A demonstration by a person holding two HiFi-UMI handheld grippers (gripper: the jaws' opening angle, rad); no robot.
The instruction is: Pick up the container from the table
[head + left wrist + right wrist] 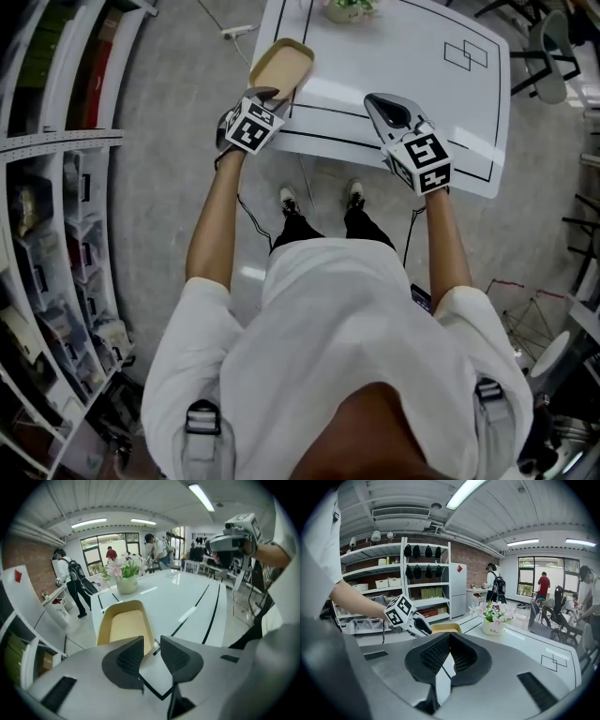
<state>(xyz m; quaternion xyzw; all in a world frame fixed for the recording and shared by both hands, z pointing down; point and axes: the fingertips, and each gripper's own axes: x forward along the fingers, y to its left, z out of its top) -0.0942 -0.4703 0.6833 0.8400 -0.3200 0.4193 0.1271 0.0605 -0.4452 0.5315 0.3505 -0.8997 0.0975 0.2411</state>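
A shallow tan container (281, 66) lies empty on the near left corner of the white table (394, 56). My left gripper (270, 94) hovers at the container's near end, pointing down at it. In the left gripper view its jaws stand open, with only the table edge between them, and the container (124, 625) lies just beyond the left jaw. My right gripper (386, 111) is over the table's near edge, well to the right of the container. Its jaws meet at the tips in the right gripper view, shut on nothing, and the container (445, 628) shows just past them.
A pot of pink flowers (347, 9) stands at the table's far side. Black lines and a rectangle mark (466, 54) run over the tabletop. Shelving (56, 187) lines the left, and chairs (548, 56) stand at the right. Several people (70, 581) stand far back.
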